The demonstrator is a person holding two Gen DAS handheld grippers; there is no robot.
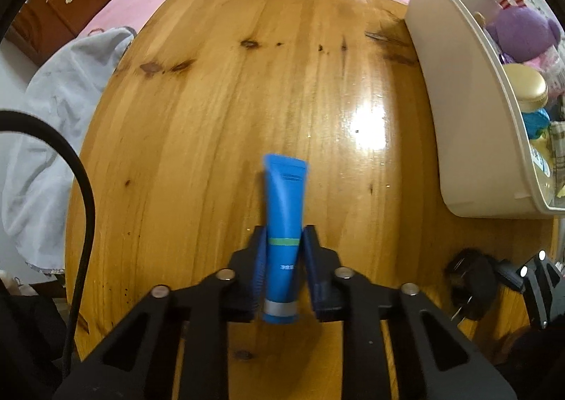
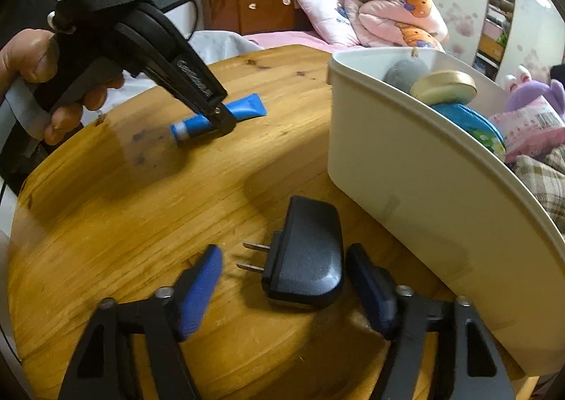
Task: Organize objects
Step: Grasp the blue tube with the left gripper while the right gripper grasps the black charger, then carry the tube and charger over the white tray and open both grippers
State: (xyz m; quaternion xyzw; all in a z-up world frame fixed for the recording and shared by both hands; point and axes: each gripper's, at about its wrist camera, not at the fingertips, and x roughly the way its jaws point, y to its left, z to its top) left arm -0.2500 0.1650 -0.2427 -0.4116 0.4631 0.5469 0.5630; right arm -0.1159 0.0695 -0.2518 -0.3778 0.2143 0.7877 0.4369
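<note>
Between my right tool's (image 2: 282,288) parted pads lies the charger (image 2: 305,255), prongs pointing frame-left; my left tool (image 1: 282,258) grips the blue tube (image 1: 284,223) lengthwise.

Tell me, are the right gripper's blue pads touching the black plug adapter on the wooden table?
Apart. The right wrist view shows bare table between each pad and the adapter, with the right gripper straddling it.

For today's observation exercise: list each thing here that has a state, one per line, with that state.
Blue tube: capped, lying on the table, clamped.
Left tongs: shut on the tube.
Plug adapter: lying flat, untouched.
Right tongs: open around the adapter.
White bin: uncovered, partly filled.
</note>
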